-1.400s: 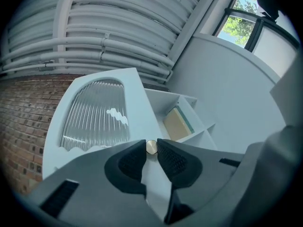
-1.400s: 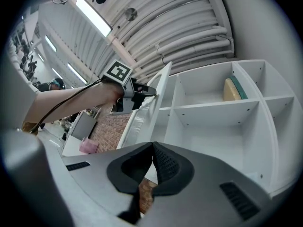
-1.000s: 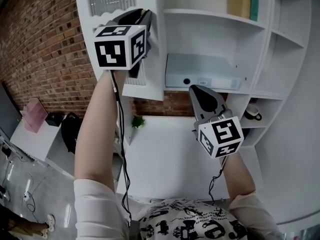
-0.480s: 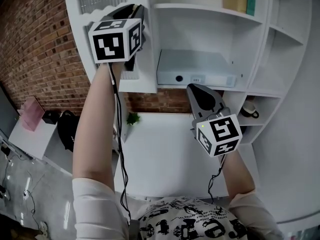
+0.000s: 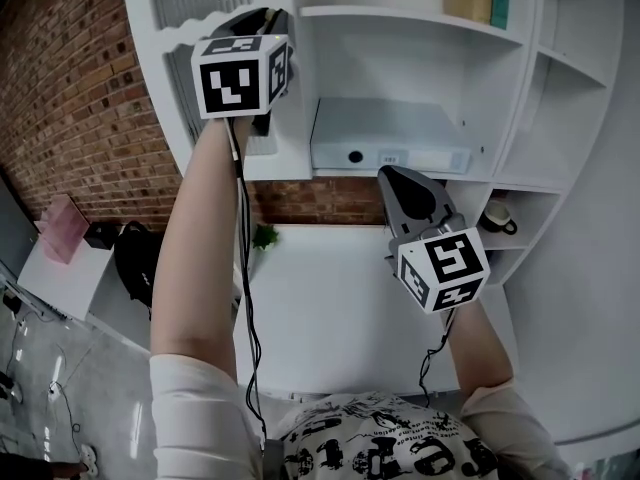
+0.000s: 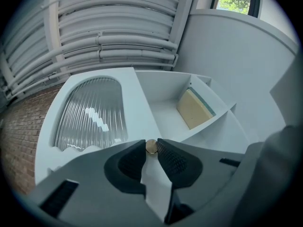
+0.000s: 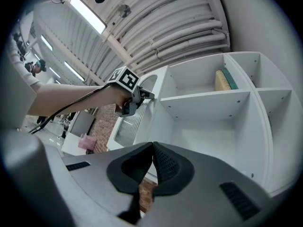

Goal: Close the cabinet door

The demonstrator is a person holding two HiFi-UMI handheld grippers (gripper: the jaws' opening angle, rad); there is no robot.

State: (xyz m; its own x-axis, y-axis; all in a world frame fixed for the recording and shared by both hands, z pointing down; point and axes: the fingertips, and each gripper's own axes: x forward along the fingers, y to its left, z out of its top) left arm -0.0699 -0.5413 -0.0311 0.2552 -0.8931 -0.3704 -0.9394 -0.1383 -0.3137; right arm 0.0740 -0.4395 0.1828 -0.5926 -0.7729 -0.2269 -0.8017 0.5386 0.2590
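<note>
While my left claw [image 6: 150, 145] is clamped on the brass knob [image 6: 151, 147] of the cabinet door [image 5: 182, 8], open at upper left, my right claw [image 7: 152, 147] sits lower right, jaws together, empty.

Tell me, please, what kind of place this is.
Probably an office or studio in an industrial-style building: a white shelf cabinet above a white desk, a bare brick wall, and exposed pipes along the ceiling.

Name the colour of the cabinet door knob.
Brass gold; the knob shows best in the left gripper view.
</note>
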